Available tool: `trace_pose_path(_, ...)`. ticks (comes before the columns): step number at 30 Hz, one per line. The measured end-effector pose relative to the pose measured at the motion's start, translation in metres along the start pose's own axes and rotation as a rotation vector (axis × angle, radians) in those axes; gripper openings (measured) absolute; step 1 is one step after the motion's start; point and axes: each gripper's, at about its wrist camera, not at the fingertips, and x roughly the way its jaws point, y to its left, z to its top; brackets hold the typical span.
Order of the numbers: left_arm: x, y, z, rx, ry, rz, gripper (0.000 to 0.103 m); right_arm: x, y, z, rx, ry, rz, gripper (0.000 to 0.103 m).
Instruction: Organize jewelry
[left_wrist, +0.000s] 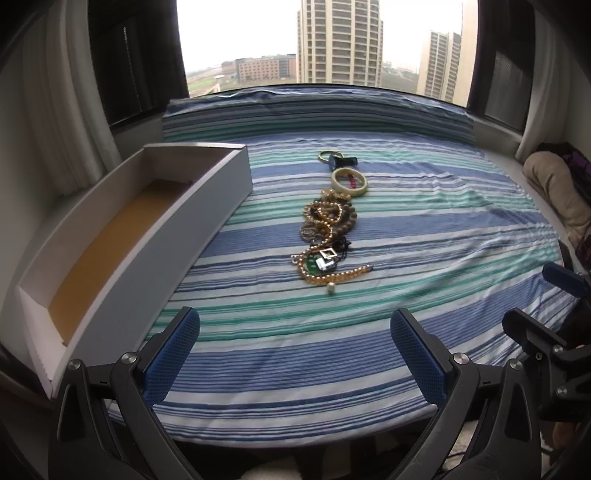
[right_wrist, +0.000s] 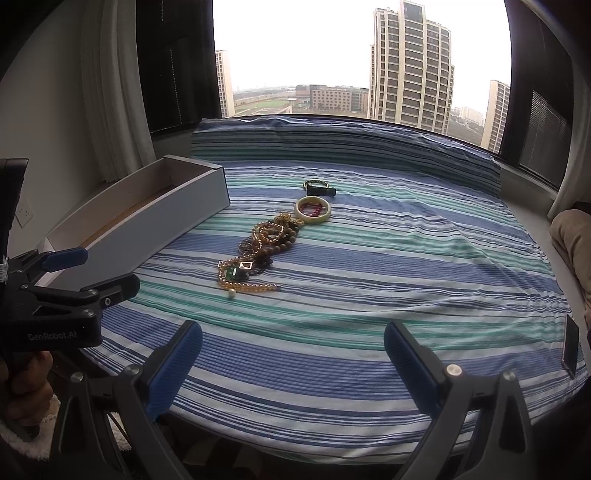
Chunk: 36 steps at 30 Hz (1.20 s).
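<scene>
A row of jewelry (left_wrist: 327, 225) lies on the striped cloth: beaded necklaces, a cream bangle (left_wrist: 349, 181), a gold ring with a dark clip (left_wrist: 338, 158) and a loose pearl (left_wrist: 331, 289). It also shows in the right wrist view (right_wrist: 264, 240), with the bangle (right_wrist: 312, 209) and the pearl (right_wrist: 231, 293). A long white box (left_wrist: 122, 236) with a tan floor stands open at the left, and shows in the right wrist view (right_wrist: 147, 218). My left gripper (left_wrist: 295, 354) is open and empty, near the front edge. My right gripper (right_wrist: 293, 363) is open and empty too.
The blue, green and white striped cloth (left_wrist: 406, 240) covers the table below a wide window (left_wrist: 325, 44). A beige cushion (left_wrist: 554, 192) lies at the right edge. A dark phone-like slab (right_wrist: 570, 347) lies at the cloth's right edge. Curtains hang at both sides.
</scene>
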Motion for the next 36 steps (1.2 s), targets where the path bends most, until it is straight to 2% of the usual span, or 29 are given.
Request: trace_pose_path(36, 0.009, 0.011, -0.002, -0.035, 0.018, -0.005, 0.103, 0.008, -0.001, -0.001, 0.002, 0.008, 0.007, 0.101)
